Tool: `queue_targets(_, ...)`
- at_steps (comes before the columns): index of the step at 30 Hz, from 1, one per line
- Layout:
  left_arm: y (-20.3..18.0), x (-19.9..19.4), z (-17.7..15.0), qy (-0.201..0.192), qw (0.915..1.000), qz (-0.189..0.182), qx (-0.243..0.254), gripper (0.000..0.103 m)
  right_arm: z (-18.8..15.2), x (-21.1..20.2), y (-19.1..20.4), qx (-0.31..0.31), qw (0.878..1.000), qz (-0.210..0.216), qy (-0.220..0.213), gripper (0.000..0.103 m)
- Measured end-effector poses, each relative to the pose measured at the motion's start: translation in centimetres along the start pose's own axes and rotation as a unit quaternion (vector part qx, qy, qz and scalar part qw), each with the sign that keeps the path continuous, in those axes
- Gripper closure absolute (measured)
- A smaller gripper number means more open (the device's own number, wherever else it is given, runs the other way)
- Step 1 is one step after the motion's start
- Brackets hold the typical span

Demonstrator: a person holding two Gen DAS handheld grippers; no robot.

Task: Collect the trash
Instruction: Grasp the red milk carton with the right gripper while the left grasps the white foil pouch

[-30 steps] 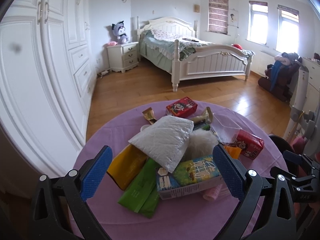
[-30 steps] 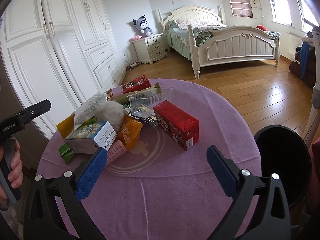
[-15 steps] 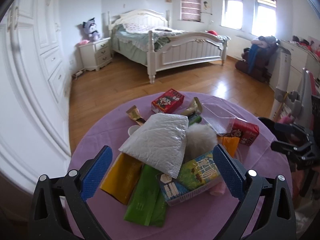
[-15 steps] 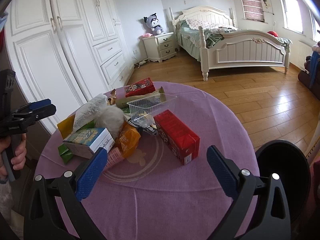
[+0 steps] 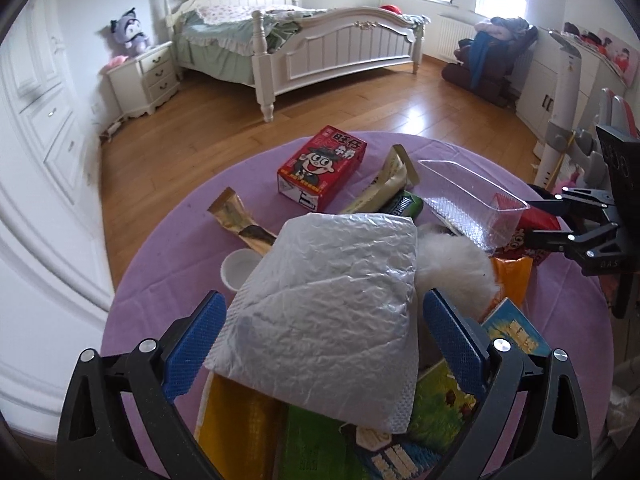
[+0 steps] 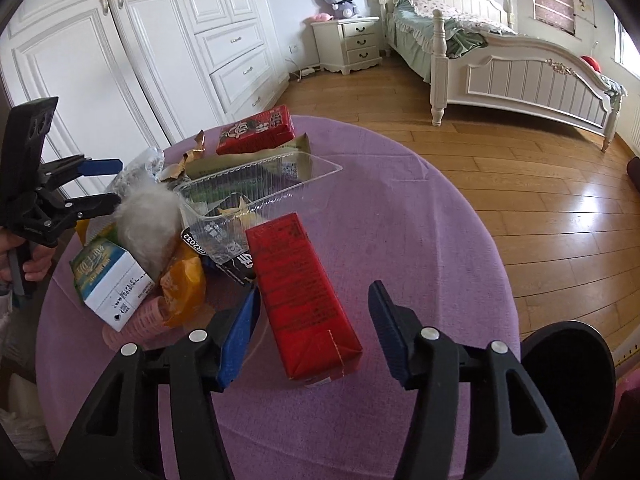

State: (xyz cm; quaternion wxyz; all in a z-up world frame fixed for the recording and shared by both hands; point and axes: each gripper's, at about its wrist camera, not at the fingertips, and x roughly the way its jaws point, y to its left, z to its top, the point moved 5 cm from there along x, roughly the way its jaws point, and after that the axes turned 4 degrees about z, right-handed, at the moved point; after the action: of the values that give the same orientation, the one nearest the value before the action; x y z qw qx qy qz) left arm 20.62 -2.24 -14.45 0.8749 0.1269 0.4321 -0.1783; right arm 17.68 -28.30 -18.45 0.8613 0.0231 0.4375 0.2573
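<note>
A pile of trash lies on a round purple table (image 5: pixel 160 272). My left gripper (image 5: pixel 324 332) is open, its jaws on either side of a crinkled silver bag (image 5: pixel 332 300) on top of the pile, not closed on it. My right gripper (image 6: pixel 314 320) is open around the near end of a long red carton (image 6: pixel 300 288) lying flat, with gaps on both sides. The left gripper also shows in the right wrist view (image 6: pixel 100 184), and the right gripper in the left wrist view (image 5: pixel 560 216).
The pile holds a red milk box (image 5: pixel 322 168), a clear plastic tray (image 6: pixel 256 196), white fluff (image 6: pixel 148 224), a green-blue carton (image 6: pixel 108 276), orange and yellow wrappers and a small white cup (image 5: pixel 240 270). A black bin (image 6: pixel 568 364) stands at the table's right edge.
Both grippers have moved forward and down to the pile. The left one now straddles the silver bag. The right one has narrowed and now straddles the red carton.
</note>
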Motion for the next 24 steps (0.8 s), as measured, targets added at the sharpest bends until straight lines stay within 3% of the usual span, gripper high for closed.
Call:
queue_targets(4, 0.5, 0.8, -0.2, 0.007, 0.9992, -0.014, -0.036, 0.035, -0.8, 0.4, 0.6, -0.002, 1.0, -0.003, 0.009, 0.069)
queue_targets(9, 1.2, 0.4, -0.8, -0.007, 0.9968, -0.011, -0.079, 0.05, -1.5, -1.3, 2.0, 0.013, 1.0, 0.015, -0.013, 0.071)
queue_targets(17, 0.9, -7.1, 0.2, -0.094, 0.9853, -0.016, -0.141, 0.052, -1.2, -5.9, 4.2, 0.042, 0.993, 0.066, -0.089, 0.071)
queue_targets(20, -1.3, -9.3, 1.8, -0.119, 0.9811, -0.038, -0.148, 0.052, -1.4, -7.1, 3.8, 0.059, 0.989, 0.073, -0.117, 0.071)
queue_targets(24, -7.1, -9.9, 4.4, -0.127, 0.9799, -0.084, -0.129, 0.052, -2.4, -9.3, 0.6, 0.107, 0.98, 0.052, -0.16, 0.071)
